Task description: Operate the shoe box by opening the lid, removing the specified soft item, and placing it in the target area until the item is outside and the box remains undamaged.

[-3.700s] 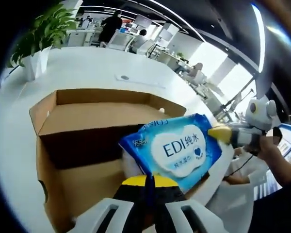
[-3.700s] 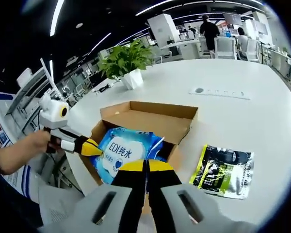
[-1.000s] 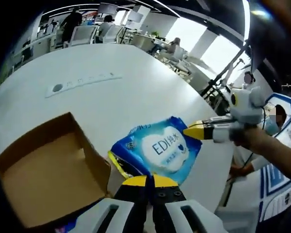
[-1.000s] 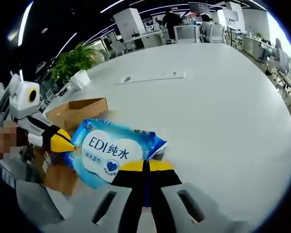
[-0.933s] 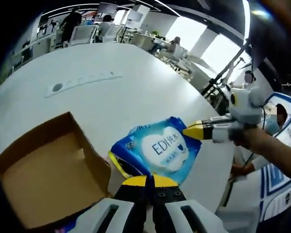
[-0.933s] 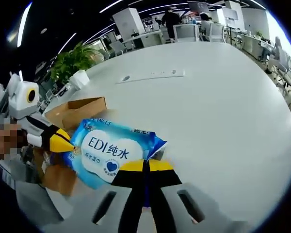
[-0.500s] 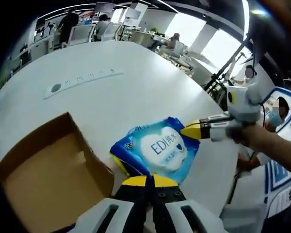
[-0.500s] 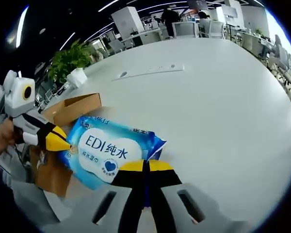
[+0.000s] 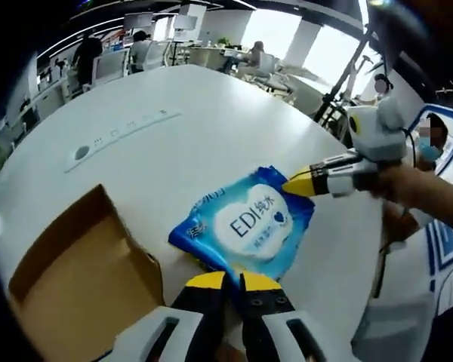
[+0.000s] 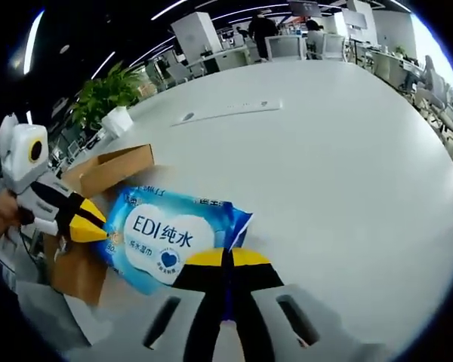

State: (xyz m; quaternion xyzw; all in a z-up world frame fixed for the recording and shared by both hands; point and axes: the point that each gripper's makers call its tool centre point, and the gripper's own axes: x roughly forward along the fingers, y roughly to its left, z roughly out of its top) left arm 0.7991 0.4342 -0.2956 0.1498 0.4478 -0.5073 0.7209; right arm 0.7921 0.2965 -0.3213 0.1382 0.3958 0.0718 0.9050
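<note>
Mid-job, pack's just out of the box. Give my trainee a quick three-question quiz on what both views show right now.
1. True or false: the wipes pack lies inside the cardboard box.
2. In the right gripper view, the potted plant stands: A) on the table beyond the box, B) inside the box, C) on the pack.
3. What are the right gripper fingers clamped on?

Key: 1 false, it is outside, beside the box. 2 A. 3 the wipes pack, at its corner.

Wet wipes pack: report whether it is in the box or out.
Out. The blue wet wipes pack lies over the white table, beside the open cardboard box, pinched at opposite edges by both grippers.
</note>
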